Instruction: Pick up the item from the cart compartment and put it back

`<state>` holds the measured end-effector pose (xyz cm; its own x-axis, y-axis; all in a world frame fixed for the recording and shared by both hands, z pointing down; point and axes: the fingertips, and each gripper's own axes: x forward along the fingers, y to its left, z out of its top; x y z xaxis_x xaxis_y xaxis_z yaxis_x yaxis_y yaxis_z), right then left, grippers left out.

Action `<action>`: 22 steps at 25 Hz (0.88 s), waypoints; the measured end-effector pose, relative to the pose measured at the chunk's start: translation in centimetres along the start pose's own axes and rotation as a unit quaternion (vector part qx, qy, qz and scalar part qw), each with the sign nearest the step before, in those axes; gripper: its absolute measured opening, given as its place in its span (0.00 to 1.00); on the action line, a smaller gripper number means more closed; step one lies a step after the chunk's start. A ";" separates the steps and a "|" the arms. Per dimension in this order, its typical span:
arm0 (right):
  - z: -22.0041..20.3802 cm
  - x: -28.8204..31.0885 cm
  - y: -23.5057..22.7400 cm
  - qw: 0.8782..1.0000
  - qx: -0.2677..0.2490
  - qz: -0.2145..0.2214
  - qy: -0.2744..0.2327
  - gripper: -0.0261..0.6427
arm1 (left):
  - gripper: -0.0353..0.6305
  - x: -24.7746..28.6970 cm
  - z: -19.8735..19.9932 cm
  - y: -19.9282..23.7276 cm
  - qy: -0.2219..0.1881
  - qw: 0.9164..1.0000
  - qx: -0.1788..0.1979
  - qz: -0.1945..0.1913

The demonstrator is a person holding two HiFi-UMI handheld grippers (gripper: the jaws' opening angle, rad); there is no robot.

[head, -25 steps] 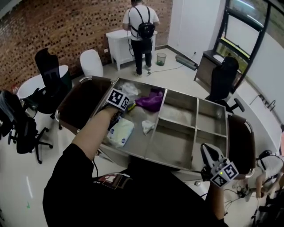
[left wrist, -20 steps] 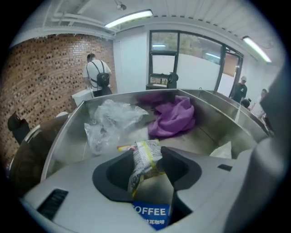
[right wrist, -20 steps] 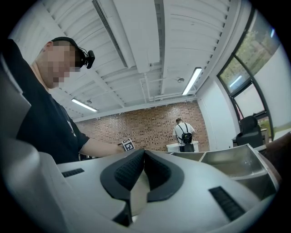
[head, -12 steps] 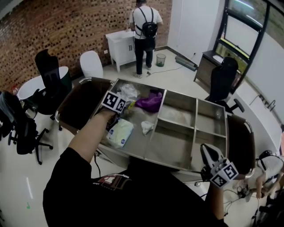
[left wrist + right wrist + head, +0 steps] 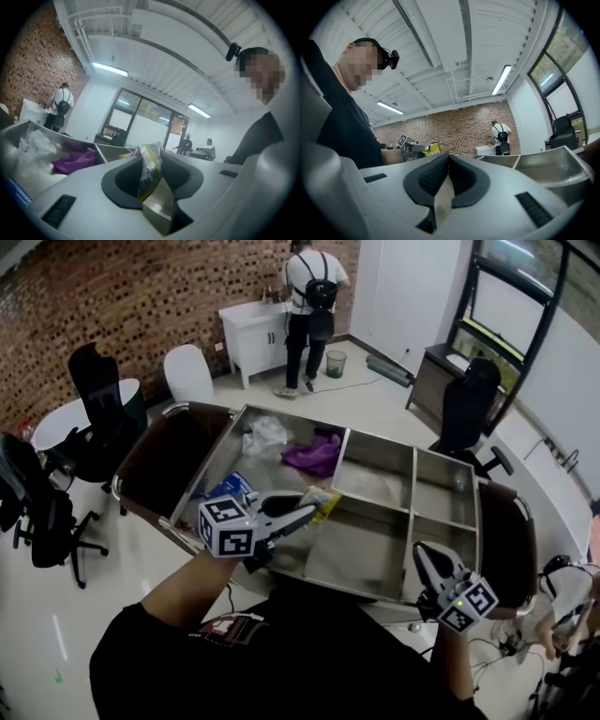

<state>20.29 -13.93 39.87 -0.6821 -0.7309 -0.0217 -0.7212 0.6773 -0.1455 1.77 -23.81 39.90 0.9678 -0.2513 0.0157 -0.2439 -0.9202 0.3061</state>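
Fingers (image 5: 119, 185): the left gripper (image 5: 307, 512) has its pads closed on a yellow-and-silver packet (image 5: 324, 502), pinched by one crumpled end. Most of the packet stands past the tips.
Packet position: lifted off the cart (image 5: 361, 554) floor at the centre of the head view, over the right side of the left compartment and just beside the divider (image 5: 339, 463).
Risk, slip: the hold looks shallow on slick foil. A quick swing or an eased squeeze could let the packet slide out and fall in the wrong bay.
Risk, snag: on a low pass the free end could catch the divider rim and twist out of the pads.
Risk, clutter: the blue-and-white pack (image 5: 229, 488), white plastic bag (image 5: 265, 435) and purple cloth (image 5: 315, 454) fill much of the left compartment. A blind set-down could land on them or drag one along.
Open room, left compartment: bare steel shows in its near middle part, below the packet.
Open room, right of divider: the middle and right bays look bare, with raised walls between them.
Edges: the near rim runs close to the person's body, which leaves little backward travel.
Right gripper (image 5: 424, 559): jaws together with nothing between them, lower right, well apart from the packet.
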 end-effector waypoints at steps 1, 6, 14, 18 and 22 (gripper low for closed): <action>0.0 0.2 0.1 1.000 -0.001 0.002 0.001 0.02 | 0.23 0.3 -0.5 -0.9 -0.014 1.000 -0.012 -0.017; 0.1 0.5 0.3 1.000 -0.001 0.005 0.005 0.02 | 0.22 0.1 -0.1 -3.3 -0.058 0.996 -0.025 -0.062; 0.2 0.6 0.3 1.000 -0.004 0.006 0.008 0.02 | 0.20 -0.4 0.0 -3.9 -0.043 0.997 -0.005 -0.064; 0.2 0.8 0.6 1.000 -0.005 0.008 0.010 0.02 | 0.20 -0.7 0.4 -4.1 -0.041 0.997 0.002 -0.062; 0.1 0.7 0.7 1.000 -0.006 0.008 0.010 0.02 | 0.20 -0.9 0.8 -4.1 -0.043 0.997 0.003 -0.058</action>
<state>19.34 -13.94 39.65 -0.6958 -0.7183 -0.0042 -0.7114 0.6899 -0.1336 1.84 -20.05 37.91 0.9804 -0.1684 -0.1020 -0.1318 -0.9463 0.2953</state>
